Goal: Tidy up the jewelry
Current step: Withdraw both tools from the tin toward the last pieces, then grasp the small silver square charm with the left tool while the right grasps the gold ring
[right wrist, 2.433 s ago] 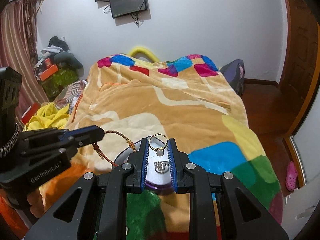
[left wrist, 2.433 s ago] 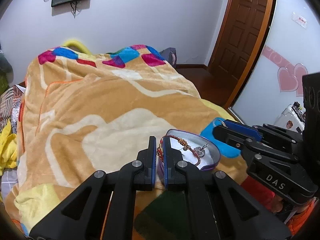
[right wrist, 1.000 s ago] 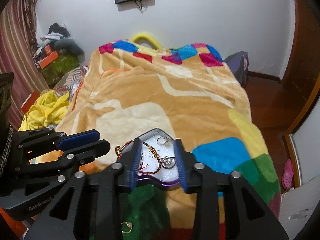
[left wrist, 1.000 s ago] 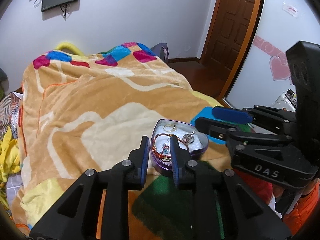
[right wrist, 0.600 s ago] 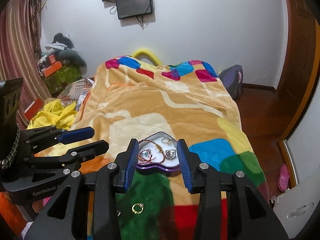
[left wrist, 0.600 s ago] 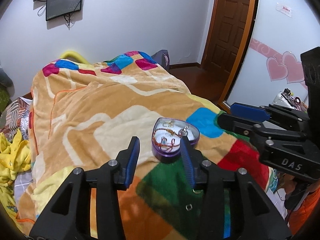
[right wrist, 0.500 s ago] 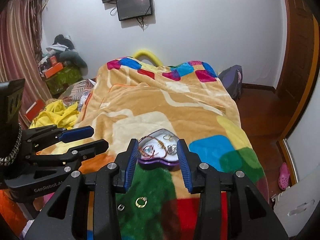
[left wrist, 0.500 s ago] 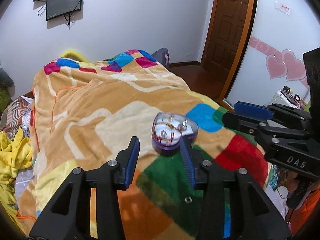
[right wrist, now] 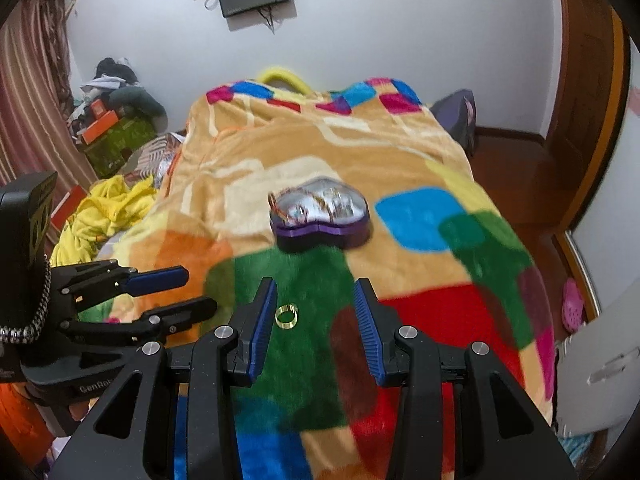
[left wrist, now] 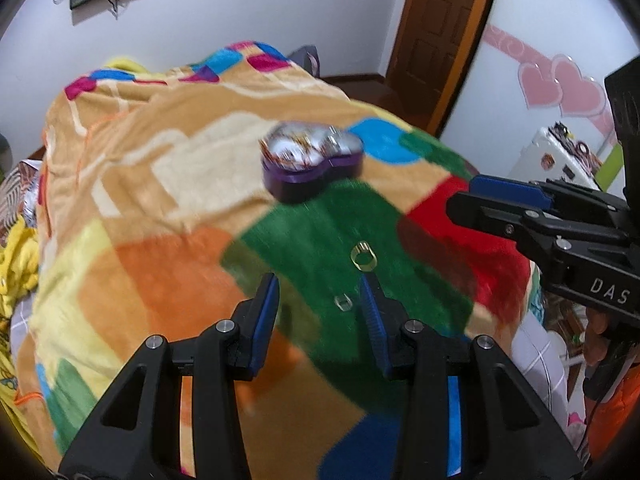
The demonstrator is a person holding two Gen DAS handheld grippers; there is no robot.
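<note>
A purple heart-shaped jewelry box (left wrist: 314,160) sits on the bed blanket, holding a red cord bracelet and silver and gold pieces; it also shows in the right wrist view (right wrist: 320,216). A gold ring (left wrist: 363,260) and a small silver ring (left wrist: 343,303) lie on the green patch in front of it. The gold ring (right wrist: 287,315) also shows in the right wrist view, close to the left finger. My left gripper (left wrist: 322,306) is open and empty, above the silver ring. My right gripper (right wrist: 315,314) is open and empty, short of the box.
The patchwork blanket (right wrist: 420,216) covers the bed. Yellow cloth (right wrist: 104,208) and clutter lie to the left. A wooden door (left wrist: 436,36) stands at the back right, with a white appliance (left wrist: 548,160) beside it. The bed's right edge drops to the floor.
Both grippers let go of the bracelet and ring into the box, opened, and pulled back. The two loose rings on the green patch have come into view.
</note>
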